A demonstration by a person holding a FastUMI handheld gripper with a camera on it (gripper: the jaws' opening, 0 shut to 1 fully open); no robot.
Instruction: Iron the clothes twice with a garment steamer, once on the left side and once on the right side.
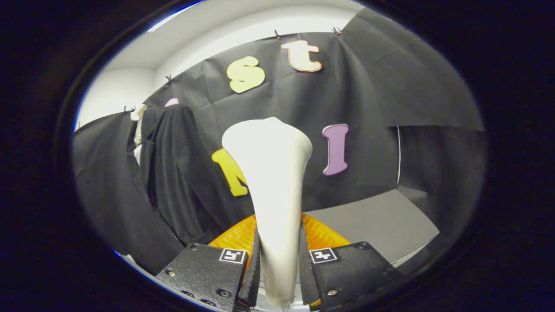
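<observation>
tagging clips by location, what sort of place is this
Probably a staged recording booth, not a home: black cloth walls clipped up, a bare grey table, a dark garment hung for steaming. The gripper is shut on a white garment steamer.

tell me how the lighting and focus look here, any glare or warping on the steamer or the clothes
Gripper view: the white steamer, clamped between the gripper fingers, is brightly lit and nearly washed out, its surface detail mostly lost; the dark garment hanging beyond, off to one side, sinks into shadow with only faint folds; fisheye distortion bends the grey table edge and the wall; focus looks fairly even, no motion blur.
</observation>
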